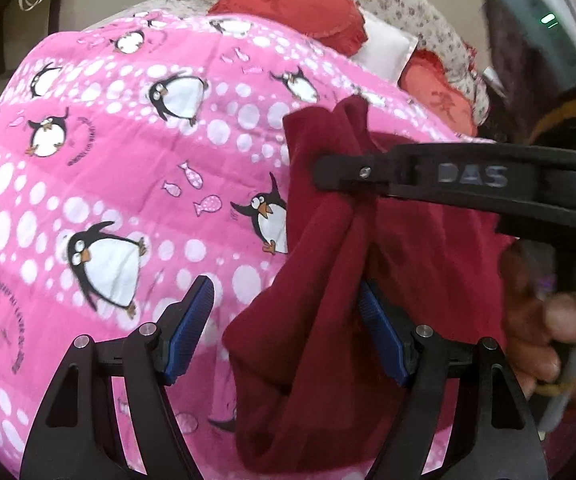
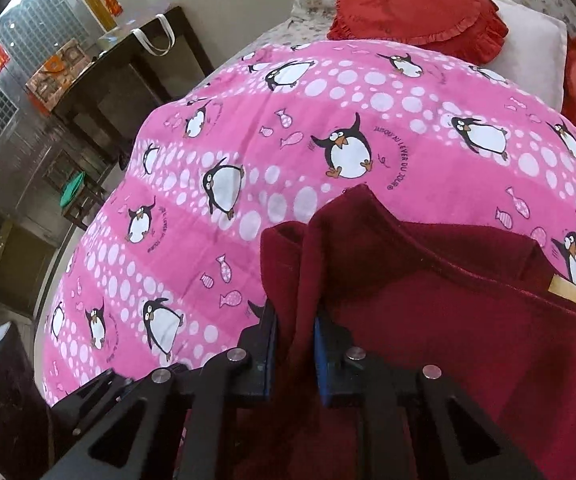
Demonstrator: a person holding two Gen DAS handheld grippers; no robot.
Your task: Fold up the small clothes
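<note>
A dark red garment hangs bunched above the pink penguin-print bedspread. My left gripper is open, its blue pads wide apart, with a fold of the garment hanging between them against the right pad. My right gripper enters the left wrist view from the right, shut on the garment's upper edge. In the right wrist view, my right gripper is shut on a fold of the dark red garment, which spreads to the right over the bedspread. A tan label shows at its edge.
Red heart-shaped cushions and a white pillow lie at the head of the bed. A dark table with a white bag and a box stands to the left of the bed. The floor lies below on the left.
</note>
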